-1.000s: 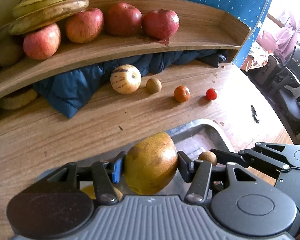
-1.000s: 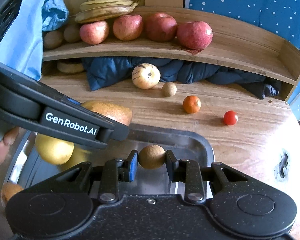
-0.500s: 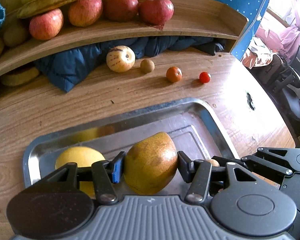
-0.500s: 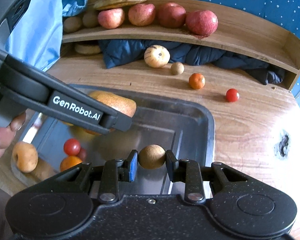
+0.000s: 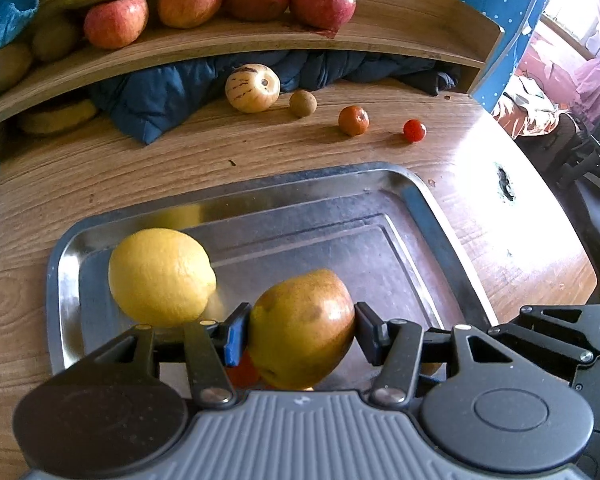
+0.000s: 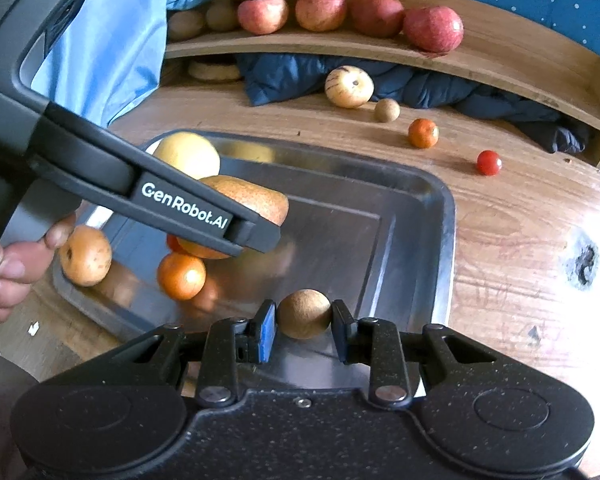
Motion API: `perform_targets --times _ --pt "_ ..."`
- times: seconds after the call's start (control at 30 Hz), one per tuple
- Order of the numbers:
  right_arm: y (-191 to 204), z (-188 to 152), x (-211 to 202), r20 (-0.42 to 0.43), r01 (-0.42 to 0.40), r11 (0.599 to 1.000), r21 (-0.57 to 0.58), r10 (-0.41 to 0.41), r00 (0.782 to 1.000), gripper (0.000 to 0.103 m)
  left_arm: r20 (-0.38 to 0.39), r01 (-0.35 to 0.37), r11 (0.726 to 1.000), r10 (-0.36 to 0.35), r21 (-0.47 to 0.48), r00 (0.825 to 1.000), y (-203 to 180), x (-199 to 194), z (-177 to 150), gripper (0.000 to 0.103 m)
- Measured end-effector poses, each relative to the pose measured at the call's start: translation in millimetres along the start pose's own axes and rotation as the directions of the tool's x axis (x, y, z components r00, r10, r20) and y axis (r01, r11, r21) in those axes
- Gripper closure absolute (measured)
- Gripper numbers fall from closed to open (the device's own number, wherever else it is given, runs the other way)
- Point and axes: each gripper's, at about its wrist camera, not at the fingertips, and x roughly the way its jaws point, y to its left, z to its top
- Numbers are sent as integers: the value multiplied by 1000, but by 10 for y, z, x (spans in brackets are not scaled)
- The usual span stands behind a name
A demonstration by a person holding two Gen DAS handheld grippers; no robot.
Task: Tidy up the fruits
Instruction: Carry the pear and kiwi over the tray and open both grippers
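tray (image 5: 432,216), lemon (image 5: 160,276), orange (image 6: 181,276) (2 more)

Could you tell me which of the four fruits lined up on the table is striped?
The pale yellow melon, the largest, at the row's left end beside the blue cloth; the others are plain.

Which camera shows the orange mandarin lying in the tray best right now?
The right wrist view. There the mandarin lies in full sight on the metal tray, below the left gripper and its pear. In the left wrist view the pear hides that spot; only an unclear orange-red sliver shows.
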Motion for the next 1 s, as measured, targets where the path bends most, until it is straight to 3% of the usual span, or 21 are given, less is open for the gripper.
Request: perform_targets --times 0.7,1.0 --pt "27 -194 -68 -17 -11 1000 -14 11 1000 70 30 -13 1000 12 12 999 -132 -138 -165 45" --pt "29 -235 -143 7 9 1000 -12 -9 1000 62 47 -27 1000 27 -12 999 -144 -271 -278 46"
